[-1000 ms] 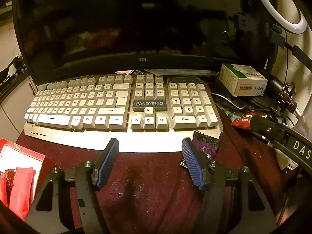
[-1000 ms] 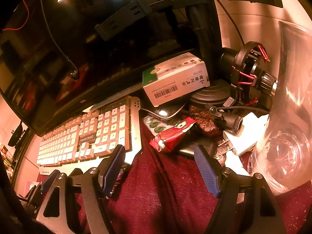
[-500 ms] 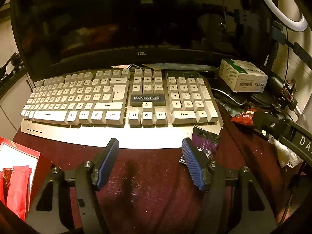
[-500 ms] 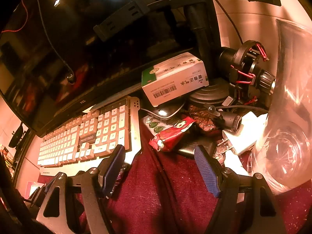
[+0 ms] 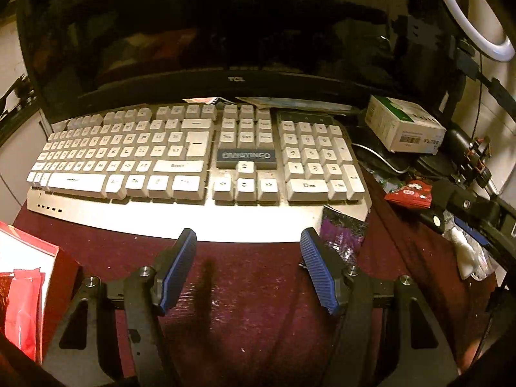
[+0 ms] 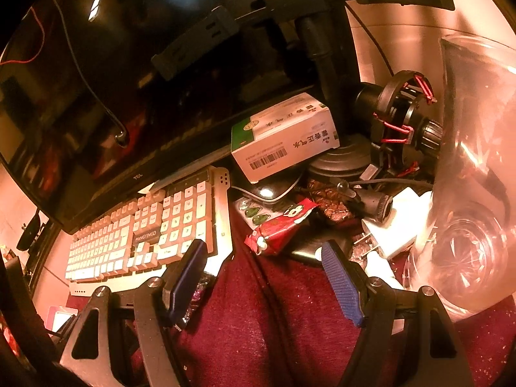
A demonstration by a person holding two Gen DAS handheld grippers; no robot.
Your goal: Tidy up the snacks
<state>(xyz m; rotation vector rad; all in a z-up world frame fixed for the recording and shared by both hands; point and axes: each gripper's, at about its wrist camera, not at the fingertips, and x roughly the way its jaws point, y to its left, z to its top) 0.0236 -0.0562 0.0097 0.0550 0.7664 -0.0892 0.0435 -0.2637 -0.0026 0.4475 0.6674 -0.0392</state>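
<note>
My left gripper (image 5: 248,242) is open and empty above the dark red cloth, just in front of the keyboard. A purple snack packet (image 5: 342,233) lies beside its right finger, at the keyboard's front right corner. A red box (image 5: 29,277) with red packets in it sits at the left edge. My right gripper (image 6: 264,251) is open and empty, a little short of a red snack packet (image 6: 279,225). That red packet also shows in the left wrist view (image 5: 409,193). A green candy pack (image 6: 254,213) and a brown foil packet (image 6: 332,204) lie just behind it.
A white keyboard (image 5: 193,158) lies under a dark TCL monitor (image 5: 225,32). A white and green carton (image 6: 283,138) rests on clutter at the right. A large clear glass vessel (image 6: 467,209) stands close to my right gripper. A ring light (image 5: 474,16) and its stand (image 6: 322,64) are behind.
The left gripper has drawn back slightly, so the keyboard and purple packet sit a little farther up the view. The right gripper has barely moved. Both stay open.
</note>
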